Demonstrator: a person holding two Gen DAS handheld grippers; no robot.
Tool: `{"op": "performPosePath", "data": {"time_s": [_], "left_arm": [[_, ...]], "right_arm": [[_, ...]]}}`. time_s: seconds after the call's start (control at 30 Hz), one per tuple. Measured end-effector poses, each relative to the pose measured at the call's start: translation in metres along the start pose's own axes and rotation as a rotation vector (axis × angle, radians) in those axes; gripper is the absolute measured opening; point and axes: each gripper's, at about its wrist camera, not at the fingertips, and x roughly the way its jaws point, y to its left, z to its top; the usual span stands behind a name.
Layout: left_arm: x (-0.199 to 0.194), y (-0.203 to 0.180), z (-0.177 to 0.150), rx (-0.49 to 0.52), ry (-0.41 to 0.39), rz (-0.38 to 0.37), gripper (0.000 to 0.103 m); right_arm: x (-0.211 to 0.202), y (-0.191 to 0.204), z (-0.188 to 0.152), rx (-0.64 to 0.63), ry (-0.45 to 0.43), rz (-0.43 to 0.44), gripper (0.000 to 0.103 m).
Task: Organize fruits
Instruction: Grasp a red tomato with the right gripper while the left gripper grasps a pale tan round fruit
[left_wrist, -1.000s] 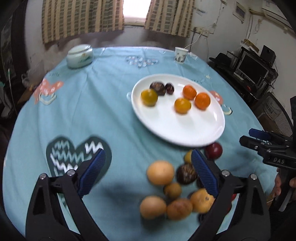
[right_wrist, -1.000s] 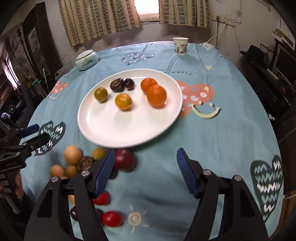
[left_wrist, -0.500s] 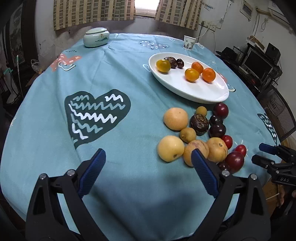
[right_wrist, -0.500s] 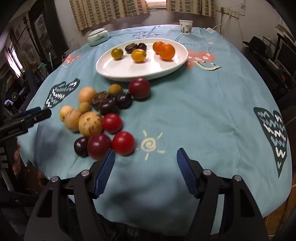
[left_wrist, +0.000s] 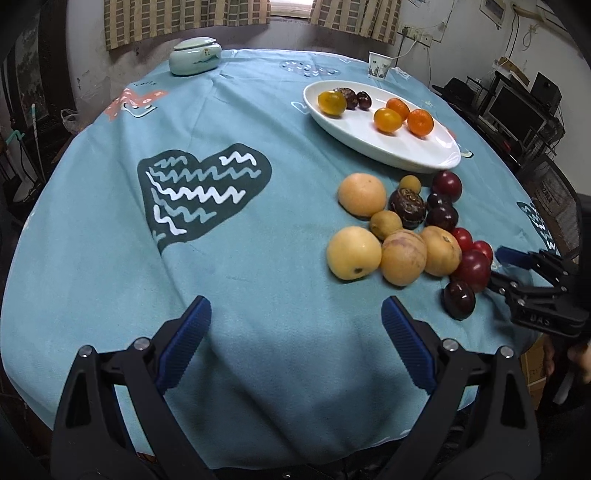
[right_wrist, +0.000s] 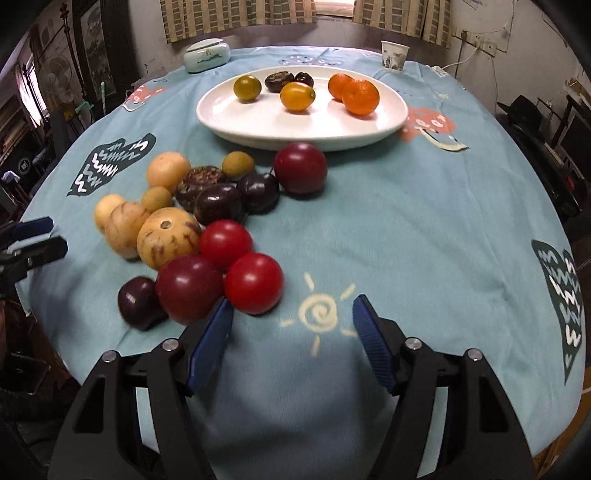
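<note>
Teal tablecloth (left_wrist: 258, 110) drops out of sight at the near edge. Loose fruit pile (right_wrist: 207, 221) sits on the cloth just in front of the white plate (right_wrist: 258, 129); fruits overlap, so some are half hidden. Left gripper (left_wrist: 295, 325) is spread wide over bare cloth, empty. Right gripper (right_wrist: 291, 317) stands parted, empty, its left pad just beside a red fruit (right_wrist: 253, 282); contact unclear.

Right gripper (right_wrist: 291, 317) hangs with jaws apart over bare tablecloth (right_wrist: 424, 221) — red tomato (right_wrist: 253, 283) just beside its left pad, white plate (right_wrist: 258, 125) beyond.
</note>
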Motion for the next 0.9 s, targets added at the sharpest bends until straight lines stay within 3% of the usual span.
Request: {"op": "performPosePath", "data": {"time_s": [0.13,0.2,0.27,0.3,0.43,0.7,0.73,0.83,0.87,0.9], "left_arm": [[0.006,-0.004,0.000,0.011,0.021,-0.007,0.095],[0.010,-0.004,-0.001,0.009,0.032,-0.009,0.095],[0.012,-0.005,-0.001,0.007,0.036,-0.011,0.095],[0.012,-0.005,-0.001,0.008,0.037,-0.010,0.095],[0.011,-0.008,-0.001,0.022,0.040,-0.005,0.095],[0.028,-0.019,0.000,0.048,0.039,-0.031,0.094],[0.031,-0.018,0.000,0.033,0.039,-0.055,0.089],[0.032,-0.022,0.002,0.051,0.006,-0.035,0.046],[0.031,-0.023,0.003,0.048,0.010,-0.060,0.039],[0.030,-0.023,0.004,0.041,0.015,-0.074,0.039]], "right_arm": [[0.012,0.008,0.006,-0.064,-0.032,0.019,0.070],[0.014,0.011,0.011,-0.084,-0.038,0.042,0.063],[0.014,0.015,0.015,-0.105,-0.046,0.071,0.037],[0.014,0.017,0.016,-0.111,-0.042,0.091,0.032],[0.008,0.018,0.017,-0.087,-0.020,0.068,0.032],[-0.008,-0.022,0.001,0.080,-0.020,0.042,0.032],[-0.006,-0.024,-0.001,0.087,-0.011,0.051,0.032],[-0.007,-0.026,-0.004,0.098,-0.010,0.069,0.032],[-0.008,-0.026,-0.005,0.102,-0.009,0.074,0.032],[-0.008,-0.025,-0.004,0.107,-0.010,0.083,0.032]]}}
